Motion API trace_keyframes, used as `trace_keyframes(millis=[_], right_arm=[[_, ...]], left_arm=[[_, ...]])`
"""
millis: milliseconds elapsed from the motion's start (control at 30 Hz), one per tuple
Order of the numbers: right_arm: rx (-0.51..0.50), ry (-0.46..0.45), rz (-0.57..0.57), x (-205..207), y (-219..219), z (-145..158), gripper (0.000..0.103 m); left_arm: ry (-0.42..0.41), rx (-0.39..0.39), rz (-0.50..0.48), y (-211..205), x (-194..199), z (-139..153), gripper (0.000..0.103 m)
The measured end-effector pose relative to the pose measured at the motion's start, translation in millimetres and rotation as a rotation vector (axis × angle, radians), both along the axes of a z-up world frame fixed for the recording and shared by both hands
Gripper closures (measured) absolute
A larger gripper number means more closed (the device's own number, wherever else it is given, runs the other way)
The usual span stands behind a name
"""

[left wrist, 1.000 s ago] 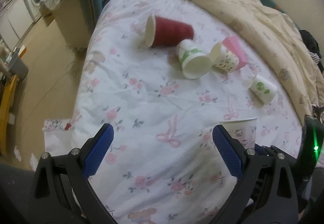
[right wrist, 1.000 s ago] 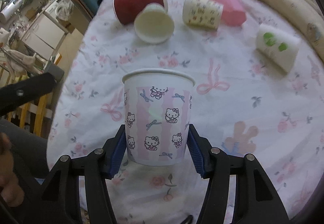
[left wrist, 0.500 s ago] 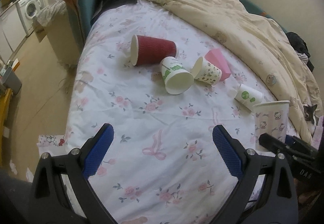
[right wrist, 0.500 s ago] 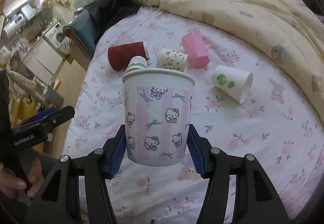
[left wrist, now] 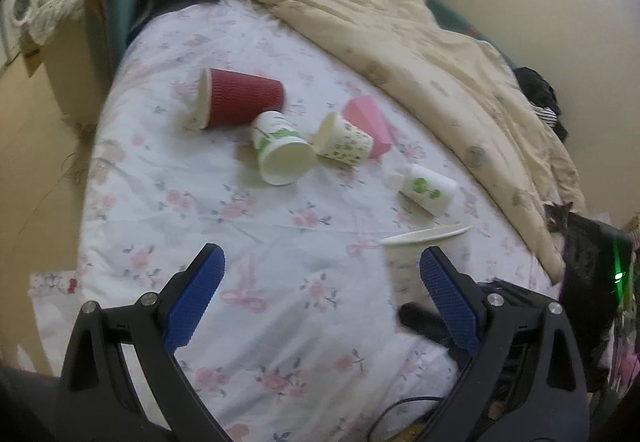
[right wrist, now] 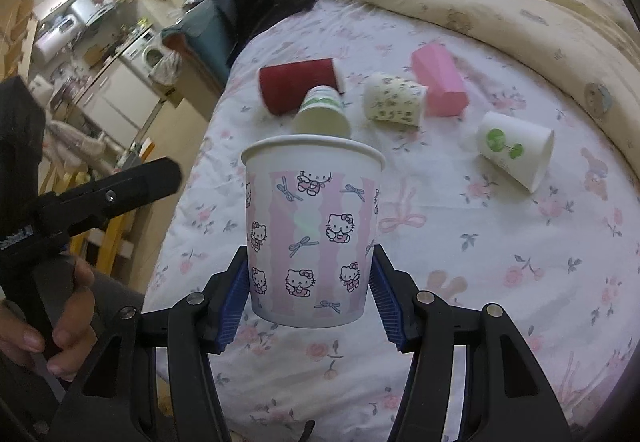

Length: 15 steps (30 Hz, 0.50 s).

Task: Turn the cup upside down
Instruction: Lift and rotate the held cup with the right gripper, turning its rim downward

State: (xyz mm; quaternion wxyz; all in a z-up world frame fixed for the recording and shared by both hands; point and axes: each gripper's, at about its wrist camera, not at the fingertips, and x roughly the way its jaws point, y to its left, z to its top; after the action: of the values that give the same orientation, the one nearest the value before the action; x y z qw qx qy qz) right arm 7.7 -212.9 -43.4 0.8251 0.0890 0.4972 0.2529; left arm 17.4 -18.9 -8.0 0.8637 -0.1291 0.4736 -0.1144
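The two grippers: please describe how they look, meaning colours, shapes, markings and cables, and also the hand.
Both the left gripper and the right gripper have matte black, angular plastic frames with silver screw heads. Their fingers carry blue pads with a fine ribbed texture. A thin black cable runs below the left one. A green light glows on a black unit. A bare hand shows; no sleeve is visible.

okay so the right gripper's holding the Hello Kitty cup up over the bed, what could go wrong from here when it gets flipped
1. The right gripper pinches only the Hello Kitty cup near its base; thin paper may buckle or slip as it turns.
2. The bed sheet is soft and wrinkled, so an inverted cup set rim-down could tip.
3. The open left gripper sits close beside the cup and might get bumped during the flip.
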Motion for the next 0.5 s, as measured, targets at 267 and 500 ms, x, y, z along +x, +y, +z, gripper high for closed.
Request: trace_keyframes(millis=[267, 500], right_arm=[[-0.011, 0.007, 0.117, -12.9, 21.4, -3.0, 0.044], [0.0, -0.026, 0.129, -18.2, 21.1, 4.1, 0.045]], left_arm=[[0.045, 0.013, -0.005, -2.8, 2.1, -8.9, 0.006], [0.102, 0.008, 0.072, 15.6, 7.1, -21.0, 0.006]])
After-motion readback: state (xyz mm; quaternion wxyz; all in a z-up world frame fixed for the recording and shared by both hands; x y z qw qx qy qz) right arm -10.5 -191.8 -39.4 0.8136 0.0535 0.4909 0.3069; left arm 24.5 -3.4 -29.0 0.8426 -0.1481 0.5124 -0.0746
